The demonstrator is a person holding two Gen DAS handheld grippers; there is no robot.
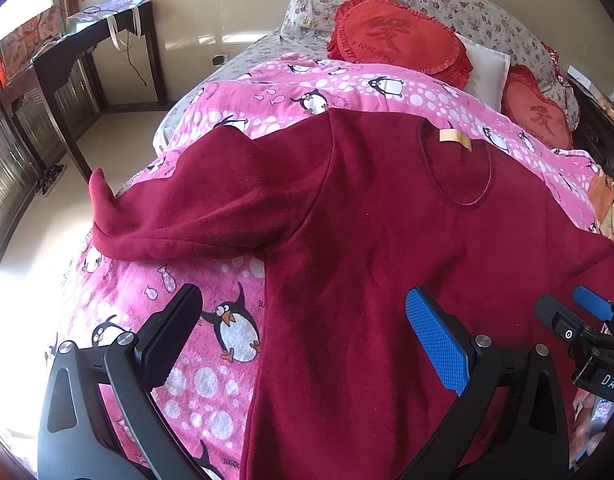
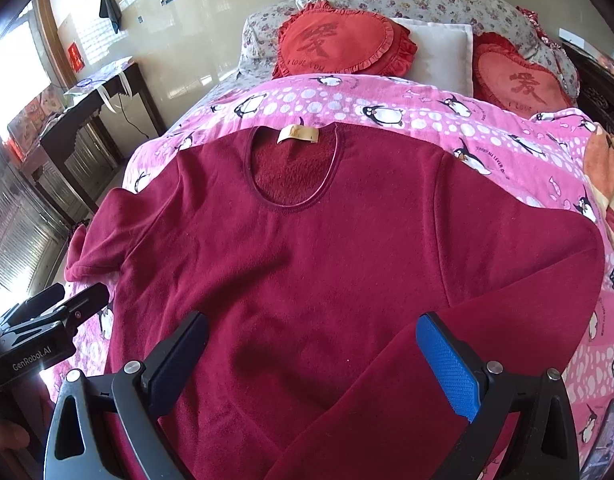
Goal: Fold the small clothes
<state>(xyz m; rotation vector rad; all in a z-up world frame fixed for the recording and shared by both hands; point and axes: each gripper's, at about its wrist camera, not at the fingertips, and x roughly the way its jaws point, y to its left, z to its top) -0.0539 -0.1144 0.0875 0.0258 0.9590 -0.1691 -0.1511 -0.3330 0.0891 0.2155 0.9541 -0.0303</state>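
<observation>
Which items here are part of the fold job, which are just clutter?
Job:
- red top, spread flat on the blanket
- left gripper, jaws open, empty
- right gripper, jaws open, empty

Lying about:
- penguin blanket
- heart cushions
- white pillow
- dark side table

Matt, fuzzy fleece on the dark red long-sleeved top point(image 2: 327, 280), nap thicker inside the neckline, beside a smooth tan woven label point(image 2: 298, 135). Soft brushed cloth on the pink penguin-print blanket point(image 2: 487, 136). Matt black plastic on the left gripper point(image 1: 303, 336) and right gripper point(image 2: 311, 364) (blue pads point(image 2: 447, 364) finely ribbed, bolts bright metal). Dark polished wood on the side table point(image 1: 91, 46).
</observation>
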